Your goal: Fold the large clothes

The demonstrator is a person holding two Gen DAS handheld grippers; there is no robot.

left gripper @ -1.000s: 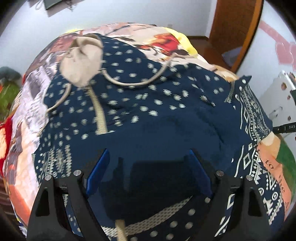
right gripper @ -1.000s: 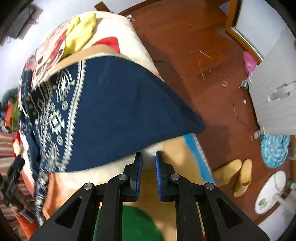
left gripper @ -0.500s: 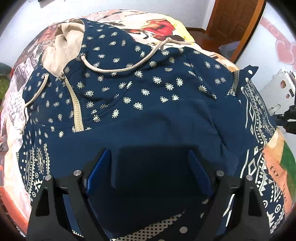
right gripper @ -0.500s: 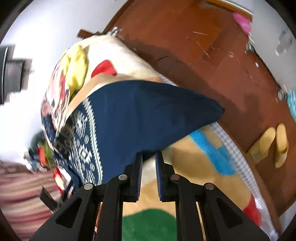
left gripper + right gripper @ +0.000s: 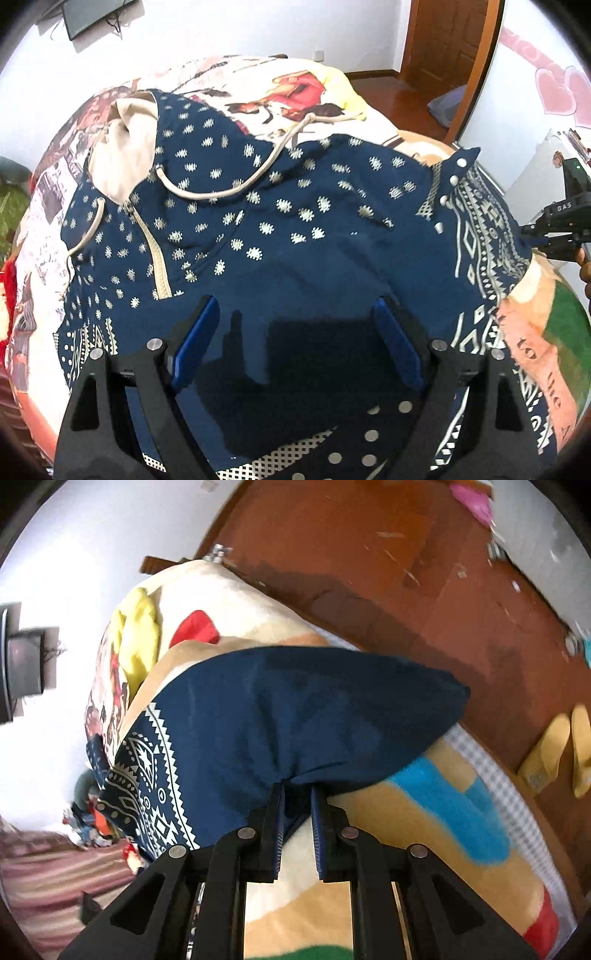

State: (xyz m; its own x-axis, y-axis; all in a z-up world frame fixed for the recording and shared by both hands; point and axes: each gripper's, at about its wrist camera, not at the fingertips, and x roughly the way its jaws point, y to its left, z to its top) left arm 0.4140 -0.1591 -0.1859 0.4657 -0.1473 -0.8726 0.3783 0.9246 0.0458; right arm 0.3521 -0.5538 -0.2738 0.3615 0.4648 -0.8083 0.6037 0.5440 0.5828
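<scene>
A navy patterned hoodie (image 5: pixel 288 229) with a beige hood lining, zip and drawcords lies spread on the bed. My left gripper (image 5: pixel 297 332) is open and empty, hovering over the hoodie's plain dark lower part. In the right wrist view my right gripper (image 5: pixel 297 797) is shut on the hoodie's navy edge (image 5: pixel 295 716) and holds it lifted above the blanket. The right gripper also shows in the left wrist view (image 5: pixel 554 225) at the hoodie's right edge.
The bed carries a colourful printed blanket (image 5: pixel 424 805). A wooden floor (image 5: pixel 406 572) with yellow slippers (image 5: pixel 561 738) lies beside the bed. A wooden door (image 5: pixel 443 40) stands at the back right, and a wall TV (image 5: pixel 92 14) at the back left.
My left gripper has pulled back and risen, so more of the hoodie shows. My right gripper has lifted and turned with the navy edge pinched in it.
</scene>
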